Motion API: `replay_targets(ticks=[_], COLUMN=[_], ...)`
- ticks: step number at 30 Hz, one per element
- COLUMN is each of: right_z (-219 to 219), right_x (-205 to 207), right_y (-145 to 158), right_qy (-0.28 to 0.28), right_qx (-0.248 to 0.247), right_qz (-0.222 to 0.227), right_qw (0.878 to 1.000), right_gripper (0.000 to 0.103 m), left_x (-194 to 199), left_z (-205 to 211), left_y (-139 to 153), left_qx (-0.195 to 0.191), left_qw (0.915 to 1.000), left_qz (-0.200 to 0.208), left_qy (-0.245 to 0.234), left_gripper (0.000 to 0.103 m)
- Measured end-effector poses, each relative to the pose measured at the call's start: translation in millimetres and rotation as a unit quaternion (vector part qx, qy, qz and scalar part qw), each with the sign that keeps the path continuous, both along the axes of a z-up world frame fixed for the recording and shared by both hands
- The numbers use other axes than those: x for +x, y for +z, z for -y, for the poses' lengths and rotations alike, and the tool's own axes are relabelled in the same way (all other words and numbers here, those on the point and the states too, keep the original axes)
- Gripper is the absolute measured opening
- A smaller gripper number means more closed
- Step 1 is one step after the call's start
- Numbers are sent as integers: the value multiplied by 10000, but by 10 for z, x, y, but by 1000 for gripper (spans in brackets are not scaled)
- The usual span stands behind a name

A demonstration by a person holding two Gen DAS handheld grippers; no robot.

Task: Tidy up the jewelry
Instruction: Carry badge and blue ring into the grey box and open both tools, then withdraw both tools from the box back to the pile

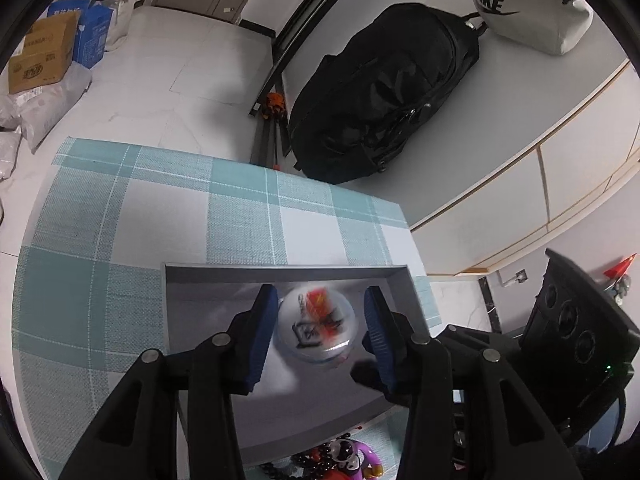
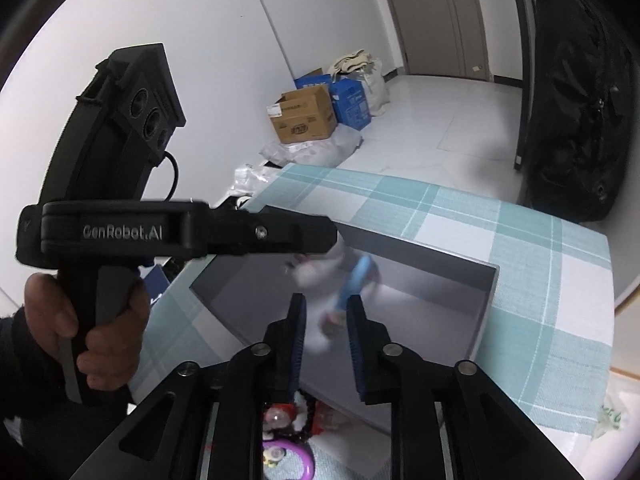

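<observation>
Two grippers work over the grey tray. Left gripper jaws spread, clear round case blurred between them, untouched, apparently dropping into the tray. Right gripper jaws parted around a blurred blue-and-white trinket; contact unclear. Beads and charms wait outside the near wall.

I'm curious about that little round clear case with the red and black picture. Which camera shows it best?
The left wrist view: the round clear case sits between the open left tongs, over the grey tray, its red and black design visible though blurred. The right wrist view shows only a white smear with a blue streak there; I cannot tell whether that is the case.
</observation>
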State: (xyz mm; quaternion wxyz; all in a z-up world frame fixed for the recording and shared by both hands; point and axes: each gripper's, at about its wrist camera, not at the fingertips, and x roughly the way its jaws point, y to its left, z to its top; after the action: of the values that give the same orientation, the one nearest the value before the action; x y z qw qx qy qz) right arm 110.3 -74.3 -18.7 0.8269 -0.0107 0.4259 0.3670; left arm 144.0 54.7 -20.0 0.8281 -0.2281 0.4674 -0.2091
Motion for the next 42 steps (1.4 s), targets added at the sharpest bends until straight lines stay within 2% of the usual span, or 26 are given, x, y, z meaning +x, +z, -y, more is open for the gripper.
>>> replay_targets(ticks=[1,2,4,7,11,15,18,22,30,34,42], right_z=[22,53,110,192,254,313,352,410,496,484,442], right_x=[-18,-50,-125,-231,-323,-438,-512,-629,-852,-920,-1023], right_y=[19,51,129,233,293,294,302,334,348,318,152], right_qy=[-9,-45,-81,-164,-314,-502,-635,-769,-924,-948,-925], right_qx=[26,57,151,244,232,276,303,384,458,398,122], right_qz=[35,115,295,468,526,568,566,624,688,680,498], right_qw=[10000,9999,9994,9985,9979,9967,9959,9943,9923,9924,9944], right_gripper=[41,49,63,74,75,86,86,98,101,103,103], left_x=[-1,-10,-50,-117,-266,-448,-586,-725,-1073,-1204,-1326], left_z=[-4,-13,-42,-39,-31,-29,-29,-25,18,62,27], left_y=[8,19,52,115,185,240,273,282,240,164,-14], left_qx=[-17,-57,-133,-29,277,664,942,1105,1451,1712,1637], left_qw=[10000,10000,9998,9996,9986,9955,9919,9894,9829,9763,9770], left_qz=[31,43,137,269,417,577,651,644,672,656,403], left_qy=[9,31,103,94,184,358,551,688,918,1148,1304], left_gripper=[54,69,76,77,77,77,77,77,77,77,77])
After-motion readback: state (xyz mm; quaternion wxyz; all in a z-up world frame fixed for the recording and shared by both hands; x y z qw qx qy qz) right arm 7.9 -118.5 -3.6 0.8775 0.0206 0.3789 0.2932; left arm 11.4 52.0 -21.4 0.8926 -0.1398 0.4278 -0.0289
